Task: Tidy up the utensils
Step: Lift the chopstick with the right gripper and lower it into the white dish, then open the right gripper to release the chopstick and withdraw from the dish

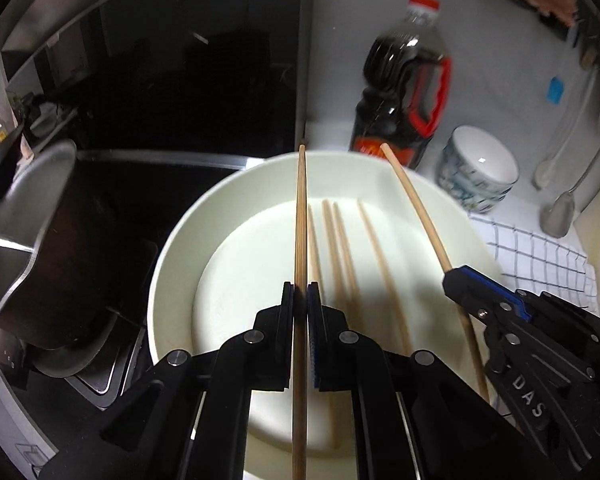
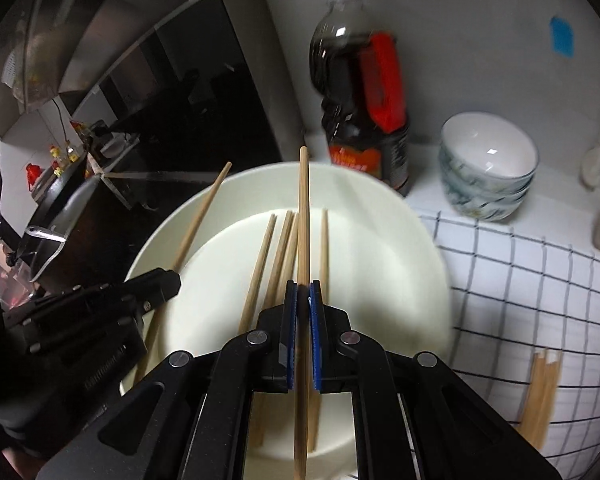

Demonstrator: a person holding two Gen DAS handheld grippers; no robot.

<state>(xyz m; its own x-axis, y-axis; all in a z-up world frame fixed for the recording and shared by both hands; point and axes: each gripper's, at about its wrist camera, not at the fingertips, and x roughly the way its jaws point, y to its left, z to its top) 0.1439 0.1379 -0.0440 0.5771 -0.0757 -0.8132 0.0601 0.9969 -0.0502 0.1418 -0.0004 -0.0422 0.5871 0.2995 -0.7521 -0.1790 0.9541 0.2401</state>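
— Left gripper (image 1: 301, 300) first: what's it doing?
— Its jaws are pressed onto a single wooden chopstick (image 1: 300, 216), which runs straight ahead between the pads and ends over the far rim of the white plate (image 1: 172, 248).
— And the right gripper (image 2: 303, 300)?
— Same story. It pinches its own chopstick (image 2: 303, 208), held above the plate and pointing toward the soy sauce bottle (image 2: 360, 92). From the left wrist view you can see that gripper off to the right, clamped near the middle of its angled stick.
— Anything left on the plate?
— Several loose chopsticks (image 2: 278, 256) lie side by side on its flat centre, below the two held ones. A few more chopsticks (image 2: 540, 396) rest on the checked cloth (image 2: 520, 280) to the right of the plate.
— Around that?
— The dark bottle with the red cap and handle stands just behind the plate. Stacked patterned bowls (image 2: 488, 172) sit to its right, near the cloth's far edge. A metal pot (image 1: 24, 240) stands left of the plate on the dark stove, and spoons (image 1: 560, 208) hang against the white wall on the far right
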